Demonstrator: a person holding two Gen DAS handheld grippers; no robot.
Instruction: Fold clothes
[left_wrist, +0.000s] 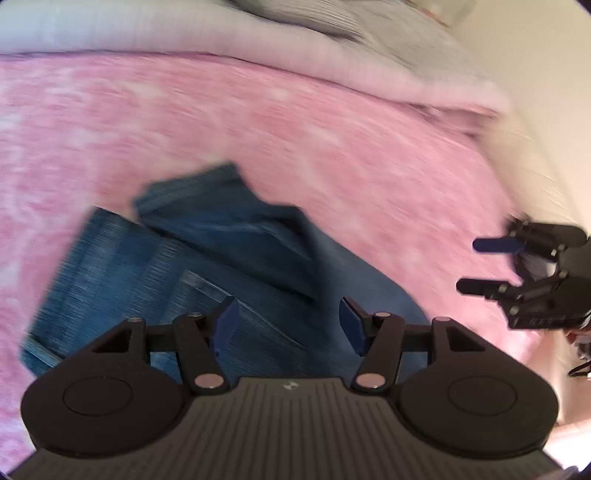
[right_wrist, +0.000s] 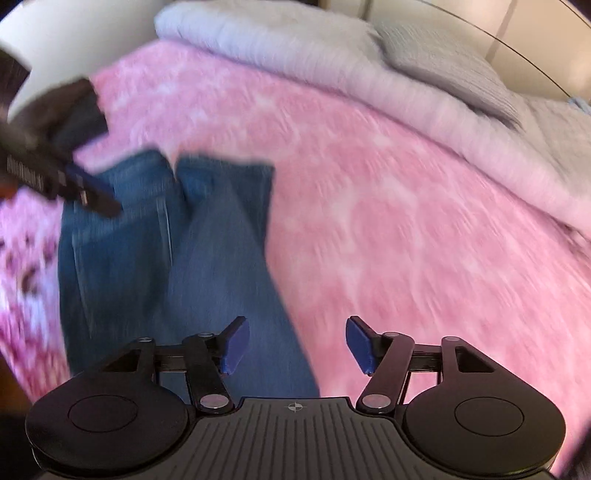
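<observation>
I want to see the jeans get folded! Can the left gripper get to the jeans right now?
Probably yes. The left gripper is open and sits right over the jeans, which lie spread on the pink blanket. Nothing lies between its fingers and the denim. The right gripper is off to the side, out of the way.

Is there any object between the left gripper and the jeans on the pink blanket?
Nothing visible stands in the way. The left gripper is open directly above the jeans, which lie on the pink blanket. The right gripper is off to the side, over the blanket.
</observation>
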